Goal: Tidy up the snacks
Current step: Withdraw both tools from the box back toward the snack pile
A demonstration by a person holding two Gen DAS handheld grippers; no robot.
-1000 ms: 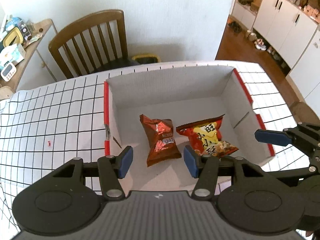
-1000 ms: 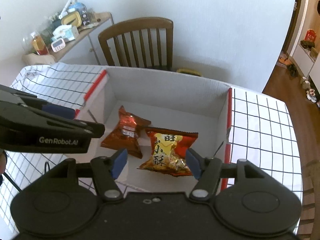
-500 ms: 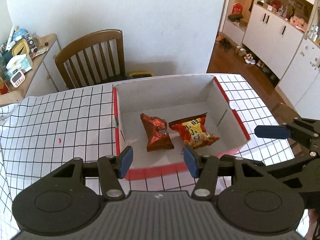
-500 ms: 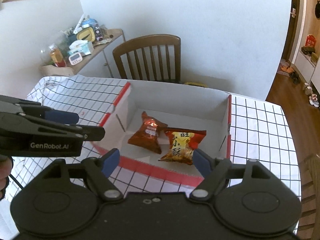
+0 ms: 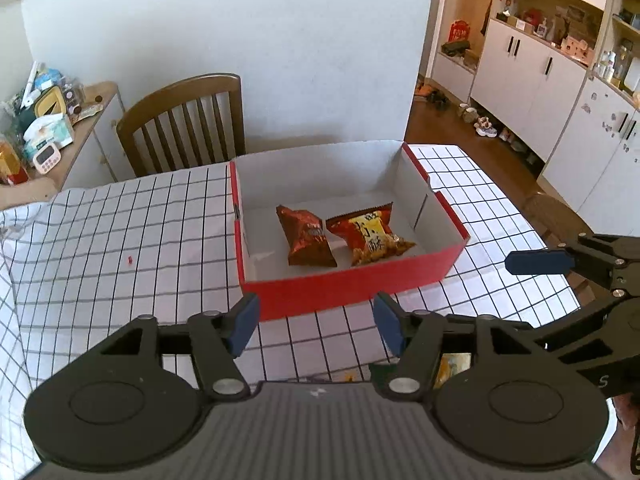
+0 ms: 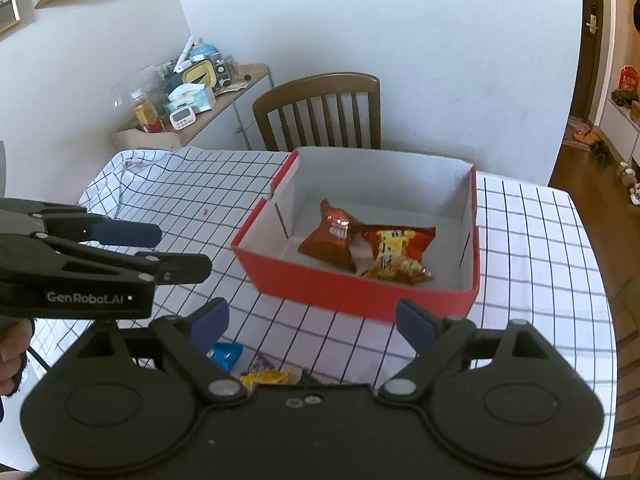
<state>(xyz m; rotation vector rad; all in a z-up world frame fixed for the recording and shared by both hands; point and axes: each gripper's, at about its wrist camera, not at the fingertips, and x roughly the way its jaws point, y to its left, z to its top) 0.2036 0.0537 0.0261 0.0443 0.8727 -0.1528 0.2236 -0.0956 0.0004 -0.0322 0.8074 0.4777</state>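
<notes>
The box [image 5: 352, 292] is red outside and white inside. One snack bag [image 5: 306, 236] in it is dark red-brown and shiny. The other bag [image 5: 370, 234] is red with a yellow patch. The worktop [image 5: 120, 240] is covered by a white cloth with a black grid of lines. Blue pads are seen on the black left gripper [image 5: 316, 320] and right gripper [image 6: 312, 320]. The chair [image 5: 184, 124] is brown.

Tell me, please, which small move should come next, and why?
Probably lower the right tool toward the blue packet near the table's front edge. Two packets already lie in the box, both tools have empty jaws that have just been opening, and loose snacks wait below them.
</notes>
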